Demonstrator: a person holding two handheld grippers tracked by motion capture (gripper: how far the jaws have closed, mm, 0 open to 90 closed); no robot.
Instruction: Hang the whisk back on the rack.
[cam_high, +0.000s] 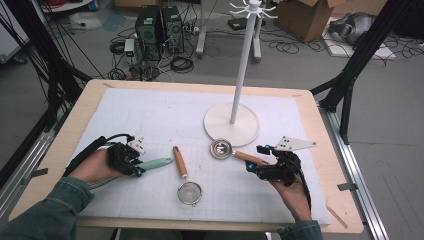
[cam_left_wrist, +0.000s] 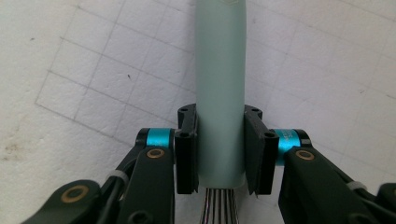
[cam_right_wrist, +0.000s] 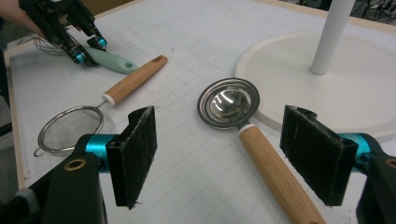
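High view: the stand (cam_high: 231, 123) sits beyond both tongs. Left tongs (cam_high: 136, 165) are clenched on the whisk (cam_high: 156, 163) handle, low on the bench (cam_high: 200, 107). Right tongs (cam_high: 255, 159) are released, straddling the spoon (cam_high: 235, 152) handle. Step: pickup. Next, probably lift the whisk toward the stand's hooks.

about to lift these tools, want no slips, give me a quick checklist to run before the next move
1. Left gripper around the mint whisk handle: ok, a pad on each side.
2. Left grip firm enough to lift: cannot tell, the right pad may stand slightly off.
3. Right gripper open: ok, jaws stand wide.
4. Wooden handle of the metal scoop between the right jaws: ok, untouched.
5. Strainer apart from both grippers: ok.
6. White hanging stand upright: ok.
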